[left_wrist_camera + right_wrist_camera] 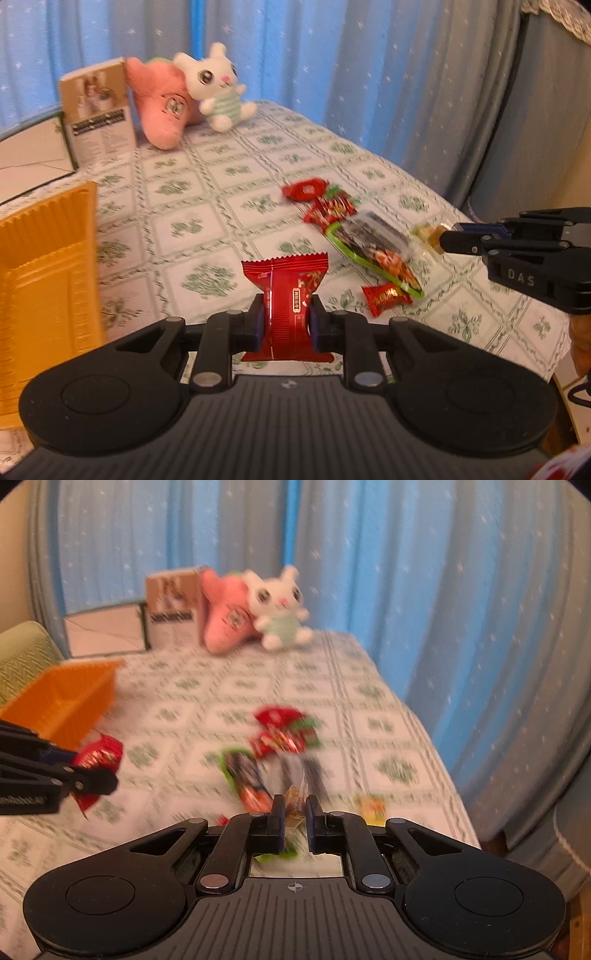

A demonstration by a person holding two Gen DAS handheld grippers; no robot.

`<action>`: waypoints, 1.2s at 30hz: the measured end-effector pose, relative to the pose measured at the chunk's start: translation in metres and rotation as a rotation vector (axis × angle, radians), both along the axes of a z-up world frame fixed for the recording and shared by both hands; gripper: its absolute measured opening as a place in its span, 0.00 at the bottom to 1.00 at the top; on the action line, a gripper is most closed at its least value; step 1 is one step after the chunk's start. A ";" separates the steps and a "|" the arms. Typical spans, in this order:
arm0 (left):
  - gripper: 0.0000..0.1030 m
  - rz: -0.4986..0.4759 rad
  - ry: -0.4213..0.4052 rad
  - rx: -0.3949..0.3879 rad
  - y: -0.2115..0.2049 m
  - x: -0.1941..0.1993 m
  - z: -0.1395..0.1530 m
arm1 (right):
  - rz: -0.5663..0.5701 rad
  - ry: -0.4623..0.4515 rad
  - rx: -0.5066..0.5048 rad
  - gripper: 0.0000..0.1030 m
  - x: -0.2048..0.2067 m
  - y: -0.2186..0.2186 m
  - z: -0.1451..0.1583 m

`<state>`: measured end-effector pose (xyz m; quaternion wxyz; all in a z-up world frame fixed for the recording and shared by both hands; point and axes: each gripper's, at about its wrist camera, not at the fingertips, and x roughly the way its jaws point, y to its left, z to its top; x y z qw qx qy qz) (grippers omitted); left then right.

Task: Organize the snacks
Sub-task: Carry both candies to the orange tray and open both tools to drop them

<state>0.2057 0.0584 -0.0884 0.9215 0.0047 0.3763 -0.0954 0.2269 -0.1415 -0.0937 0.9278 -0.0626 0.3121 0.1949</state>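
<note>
My left gripper [286,317] is shut on a red snack packet [290,306], held above the tablecloth; it also shows in the right wrist view [98,755]. The orange tray [40,280] lies just left of it. My right gripper [295,814] is shut on a small clear-wrapped brown candy [295,799]; the same gripper shows in the left wrist view [448,240] at the right. Loose snacks lie between them: a red candy [304,189], a red packet [330,210], a long green-edged packet [373,251] and a small red candy [386,297].
A pink plush [162,107], a white bunny plush [218,86] and a booklet [98,114] stand at the far end of the table [207,206]. Blue curtains hang behind. The table edge drops off at the right. A small yellow packet [373,806] lies near the right edge.
</note>
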 end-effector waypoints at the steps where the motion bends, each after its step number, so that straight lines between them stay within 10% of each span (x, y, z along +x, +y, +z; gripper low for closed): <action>1: 0.20 0.011 -0.006 -0.003 0.004 -0.002 0.005 | 0.015 -0.014 0.005 0.11 -0.002 0.005 0.009; 14: 0.20 0.215 -0.055 0.064 0.111 -0.037 0.059 | 0.329 -0.038 0.163 0.11 -0.012 0.140 0.088; 36: 0.35 0.394 -0.017 0.063 0.225 -0.039 0.016 | 0.475 0.158 0.181 0.12 0.016 0.262 0.017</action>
